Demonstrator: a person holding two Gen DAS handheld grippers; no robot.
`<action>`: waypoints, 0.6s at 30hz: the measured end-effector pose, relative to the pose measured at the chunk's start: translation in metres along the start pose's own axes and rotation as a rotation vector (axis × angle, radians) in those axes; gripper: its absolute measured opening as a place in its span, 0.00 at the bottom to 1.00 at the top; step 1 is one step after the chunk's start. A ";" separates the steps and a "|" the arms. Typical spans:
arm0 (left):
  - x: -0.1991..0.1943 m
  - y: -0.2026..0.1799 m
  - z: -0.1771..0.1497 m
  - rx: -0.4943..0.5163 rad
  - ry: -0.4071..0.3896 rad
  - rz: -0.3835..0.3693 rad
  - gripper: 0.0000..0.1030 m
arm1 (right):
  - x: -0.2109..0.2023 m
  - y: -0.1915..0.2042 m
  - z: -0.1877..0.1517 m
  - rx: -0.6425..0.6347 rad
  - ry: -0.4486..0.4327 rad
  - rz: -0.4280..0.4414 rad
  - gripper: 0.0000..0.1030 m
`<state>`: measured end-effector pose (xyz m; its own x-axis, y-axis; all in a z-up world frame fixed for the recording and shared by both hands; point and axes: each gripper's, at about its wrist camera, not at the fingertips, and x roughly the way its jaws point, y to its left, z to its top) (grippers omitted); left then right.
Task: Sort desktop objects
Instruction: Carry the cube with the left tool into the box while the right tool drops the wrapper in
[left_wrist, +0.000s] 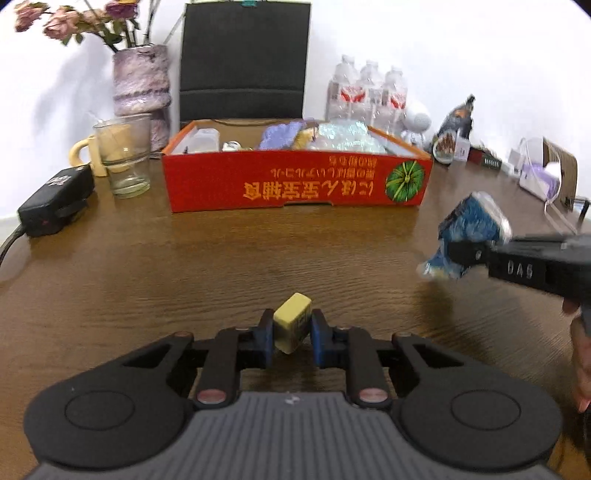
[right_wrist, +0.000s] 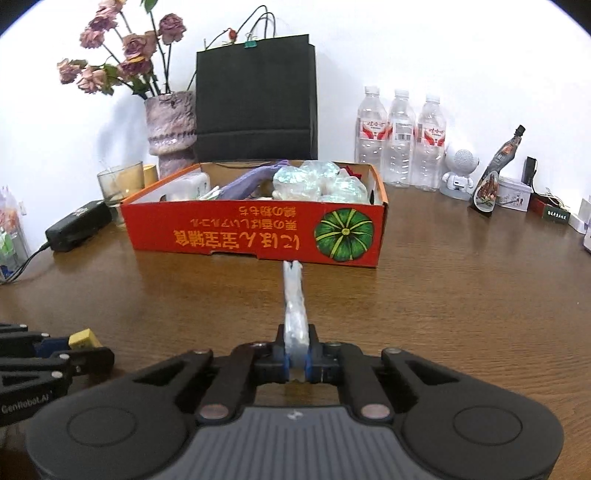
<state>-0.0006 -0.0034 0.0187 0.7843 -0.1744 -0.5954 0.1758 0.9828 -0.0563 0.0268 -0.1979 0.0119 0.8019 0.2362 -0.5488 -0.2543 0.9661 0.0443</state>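
My left gripper (left_wrist: 291, 328) is shut on a small yellow block (left_wrist: 292, 322) and holds it just above the wooden table (left_wrist: 184, 266). It also shows at the left edge of the right wrist view (right_wrist: 79, 341) with the block (right_wrist: 84, 338). My right gripper (right_wrist: 296, 349) is shut on a blue and silver snack packet (right_wrist: 294, 306), seen edge-on. In the left wrist view the right gripper (left_wrist: 463, 254) holds that packet (left_wrist: 469, 229) at the right, above the table. The red cardboard box (left_wrist: 295, 181) (right_wrist: 255, 232) stands ahead, holding several items.
A glass (left_wrist: 125, 158), a cream mug (left_wrist: 86, 153) and a black adapter (left_wrist: 55, 201) stand left of the box. A vase of flowers (right_wrist: 171, 129), a black bag (right_wrist: 256, 96) and water bottles (right_wrist: 400, 138) line the wall. Trinkets (right_wrist: 491, 184) sit at the right.
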 end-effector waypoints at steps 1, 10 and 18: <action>-0.007 0.000 0.003 -0.005 -0.018 0.002 0.19 | -0.005 0.002 0.001 -0.007 -0.008 0.004 0.05; -0.001 0.034 0.130 -0.042 -0.149 -0.025 0.19 | -0.035 0.002 0.086 -0.122 -0.197 -0.025 0.05; 0.099 0.056 0.223 -0.088 -0.004 0.021 0.19 | 0.048 -0.029 0.203 -0.064 -0.009 -0.045 0.05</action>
<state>0.2194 0.0213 0.1349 0.7894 -0.1535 -0.5944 0.1061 0.9878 -0.1143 0.1822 -0.1936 0.1540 0.8181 0.1943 -0.5413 -0.2519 0.9672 -0.0336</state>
